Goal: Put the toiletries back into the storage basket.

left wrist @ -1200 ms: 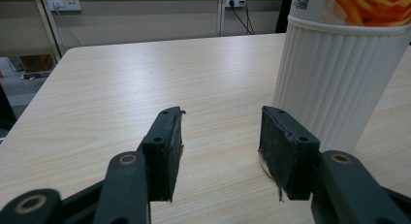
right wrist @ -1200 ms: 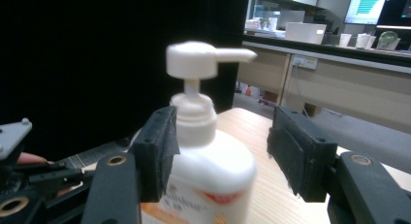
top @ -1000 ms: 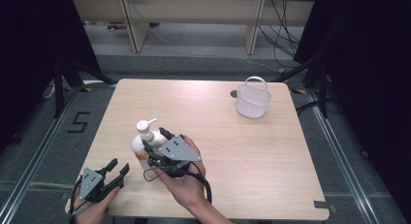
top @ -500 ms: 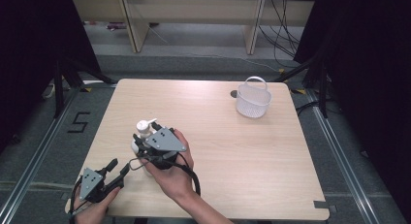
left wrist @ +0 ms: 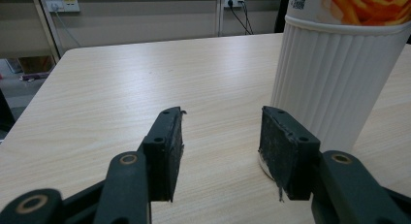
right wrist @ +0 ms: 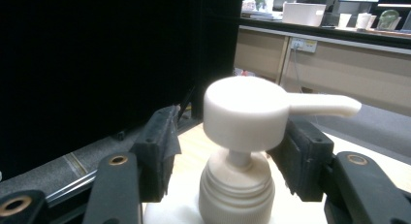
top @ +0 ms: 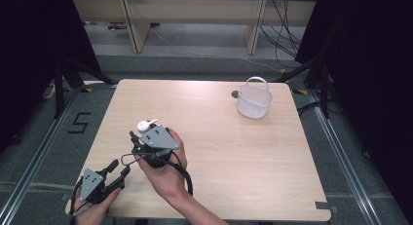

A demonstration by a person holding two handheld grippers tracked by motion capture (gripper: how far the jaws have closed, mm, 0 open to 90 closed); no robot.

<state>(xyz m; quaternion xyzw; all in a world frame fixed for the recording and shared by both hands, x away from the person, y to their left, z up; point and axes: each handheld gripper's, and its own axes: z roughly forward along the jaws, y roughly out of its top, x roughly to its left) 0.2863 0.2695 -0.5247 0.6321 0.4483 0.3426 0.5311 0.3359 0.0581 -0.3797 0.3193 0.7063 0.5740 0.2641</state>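
A white pump bottle (top: 144,124) stands on the table's front left part. In the left gripper view its ribbed white body (left wrist: 334,73) carries an orange label. My right gripper (top: 139,137) reaches over it from the right, one jaw on each side of the pump head (right wrist: 252,112). The jaws have just been closing, but a gap still shows beside the left pad (right wrist: 160,146), so the gripper is open. My left gripper (top: 121,167) rests near the front left corner, open and empty (left wrist: 220,151), with the bottle just to its right.
A white mesh basket (top: 254,98) with a handle stands at the table's (top: 219,161) far right, next to a cable hole. Shelving and cables lie beyond the far edge. Dark curtains flank both sides.
My right gripper has moved left over the bottle, so its jaws now flank the pump head and hide the body. The bottle and my left gripper have stayed put.
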